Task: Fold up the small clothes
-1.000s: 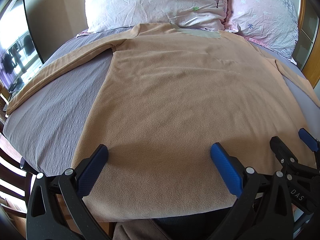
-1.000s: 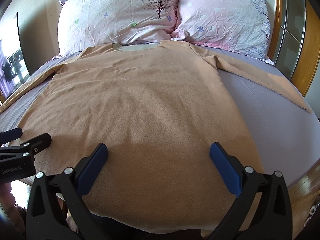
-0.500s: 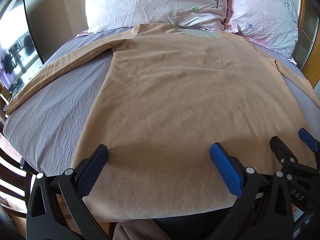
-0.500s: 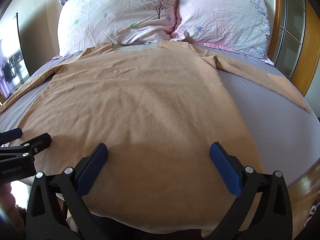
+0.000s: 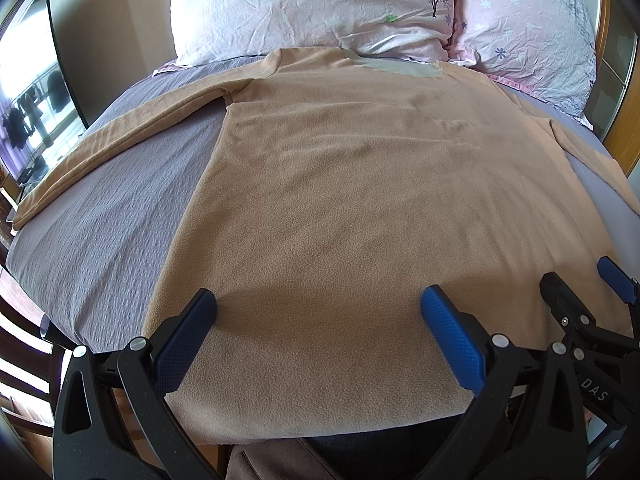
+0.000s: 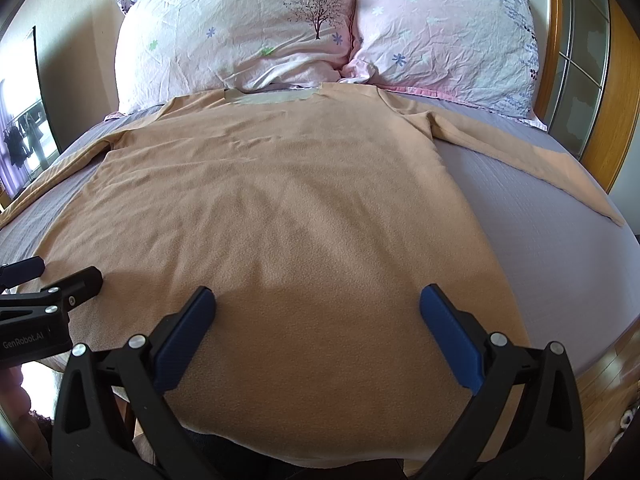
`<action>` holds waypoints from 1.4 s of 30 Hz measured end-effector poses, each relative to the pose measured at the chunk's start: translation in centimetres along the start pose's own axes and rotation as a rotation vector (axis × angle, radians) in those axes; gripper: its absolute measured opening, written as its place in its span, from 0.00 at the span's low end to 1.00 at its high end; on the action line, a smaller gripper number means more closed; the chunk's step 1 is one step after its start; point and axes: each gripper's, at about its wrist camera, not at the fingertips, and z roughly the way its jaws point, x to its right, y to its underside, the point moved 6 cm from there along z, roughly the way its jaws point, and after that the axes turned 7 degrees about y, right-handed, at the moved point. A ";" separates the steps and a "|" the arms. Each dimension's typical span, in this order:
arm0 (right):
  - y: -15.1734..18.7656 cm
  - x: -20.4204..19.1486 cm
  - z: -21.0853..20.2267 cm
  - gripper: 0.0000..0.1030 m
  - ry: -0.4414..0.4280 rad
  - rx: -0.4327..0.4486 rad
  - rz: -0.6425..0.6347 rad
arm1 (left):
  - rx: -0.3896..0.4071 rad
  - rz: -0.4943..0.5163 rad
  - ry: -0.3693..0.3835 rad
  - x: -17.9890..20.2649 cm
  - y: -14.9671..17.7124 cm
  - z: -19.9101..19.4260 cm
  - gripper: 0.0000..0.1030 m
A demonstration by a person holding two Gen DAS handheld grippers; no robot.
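A tan long-sleeved fleece shirt [image 5: 360, 208] lies flat on the bed, collar toward the pillows, both sleeves spread out; it also shows in the right wrist view [image 6: 288, 216]. My left gripper [image 5: 318, 308] is open and empty, held just above the shirt's hem on its left half. My right gripper [image 6: 318, 308] is open and empty above the hem on its right half. Each gripper shows at the edge of the other's view: the right one [image 5: 580, 288] and the left one [image 6: 52, 276]. The hem hangs slightly over the bed's near edge.
The bed has a grey-lilac sheet [image 5: 100, 232]. Two pink flowered pillows [image 6: 240, 32] [image 6: 444, 36] stand at the head. A wooden headboard frame [image 6: 616, 100] is at the right. A mirror or window [image 5: 28, 112] stands at the left wall.
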 end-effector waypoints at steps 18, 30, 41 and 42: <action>-6.0 13.8 1.3 0.98 -0.097 0.079 0.308 | 0.102 0.042 0.019 0.3 -0.3 -0.7 0.99; -5.4 42.5 9.7 0.61 0.127 -0.047 1.170 | 0.293 0.013 0.359 -1.4 -2.7 -2.2 0.99; -7.5 44.1 12.3 0.05 0.132 -0.019 1.156 | 0.428 -0.134 0.548 -6.5 -5.1 -3.3 0.99; -10.0 42.5 11.0 0.05 0.122 0.036 1.073 | 0.431 -0.143 0.560 -7.1 -5.0 -3.3 0.99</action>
